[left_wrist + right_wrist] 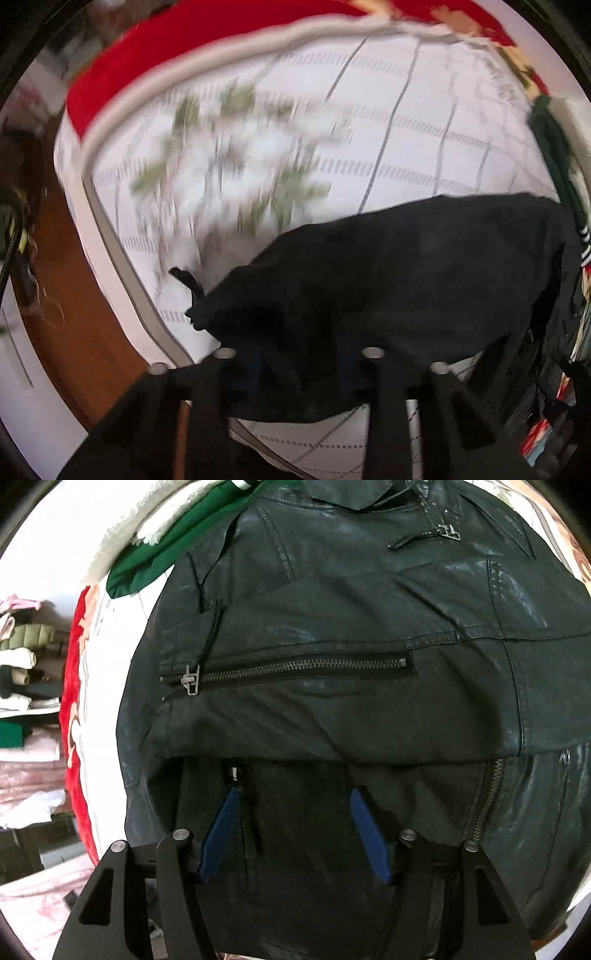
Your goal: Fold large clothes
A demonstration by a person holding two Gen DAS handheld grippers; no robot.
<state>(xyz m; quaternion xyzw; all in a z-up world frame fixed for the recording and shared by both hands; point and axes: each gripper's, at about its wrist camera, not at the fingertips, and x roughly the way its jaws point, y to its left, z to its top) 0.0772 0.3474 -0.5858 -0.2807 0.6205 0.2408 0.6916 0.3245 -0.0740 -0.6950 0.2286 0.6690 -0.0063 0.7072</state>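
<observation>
A black leather jacket (351, 627) with metal zippers lies spread on the bed and fills the right wrist view. My right gripper (295, 805) is open just above its lower part, blue pads (221, 827) apart, holding nothing. In the left wrist view a black fabric part of the jacket (388, 295) drapes over my left gripper (299, 369). The cloth hides its fingertips, so I cannot see how its jaws stand. The left view is motion-blurred.
The bed has a white sheet with grey grid lines (406, 122) and a red blanket (177, 44) at its far edge. A green garment (166, 554) lies beside the jacket. Piled clothes (26, 653) sit left of the bed. A brown floor (74, 295) lies below.
</observation>
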